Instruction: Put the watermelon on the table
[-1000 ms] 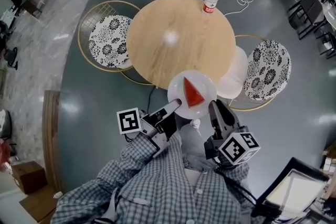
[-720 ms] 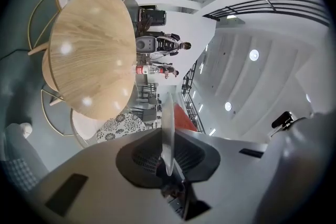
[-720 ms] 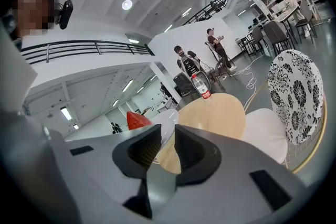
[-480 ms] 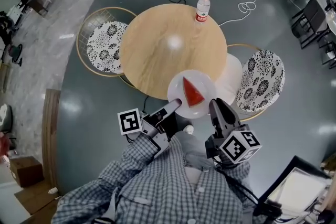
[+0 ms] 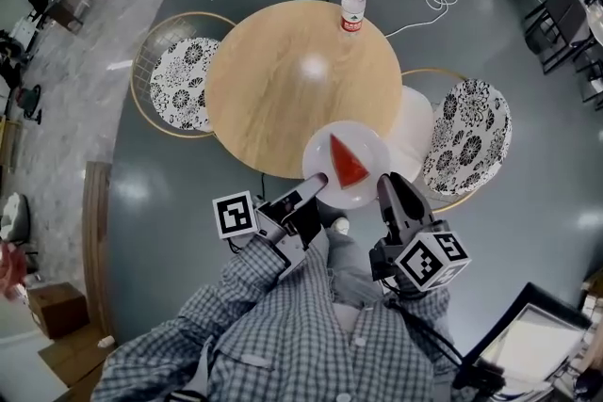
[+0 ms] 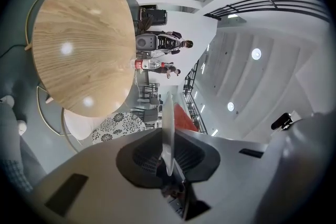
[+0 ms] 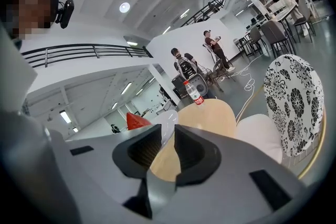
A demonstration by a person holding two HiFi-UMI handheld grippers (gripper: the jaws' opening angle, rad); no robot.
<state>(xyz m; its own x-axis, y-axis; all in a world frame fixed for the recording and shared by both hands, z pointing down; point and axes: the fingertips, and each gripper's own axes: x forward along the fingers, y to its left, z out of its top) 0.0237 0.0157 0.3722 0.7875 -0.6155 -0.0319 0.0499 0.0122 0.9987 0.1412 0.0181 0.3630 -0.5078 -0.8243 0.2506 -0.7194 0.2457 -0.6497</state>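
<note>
A red wedge of watermelon (image 5: 347, 162) lies on a round white plate (image 5: 369, 144), which I carry in the air with both grippers. My left gripper (image 5: 316, 189) is shut on the plate's near-left rim; in the left gripper view that rim (image 6: 168, 128) runs edge-on between the jaws, with the watermelon (image 6: 185, 117) behind it. On the near-right rim my right gripper (image 5: 386, 185) is shut too. The right gripper view shows the plate (image 7: 169, 122) entering the jaw gap and the slice's tip (image 7: 137, 121). The plate overlaps the near edge of the round wooden table (image 5: 283, 80).
A water bottle (image 5: 352, 5) with a red cap stands at the table's far edge. Floral-cushioned chairs sit left (image 5: 179, 82) and right (image 5: 466, 138) of the table, and a white seat (image 5: 415, 132) is tucked under its near right. Cables and other furniture lie beyond.
Both grippers have carried the plate with the watermelon forward. It hung short of the table's near edge before and now reaches over that edge.
</note>
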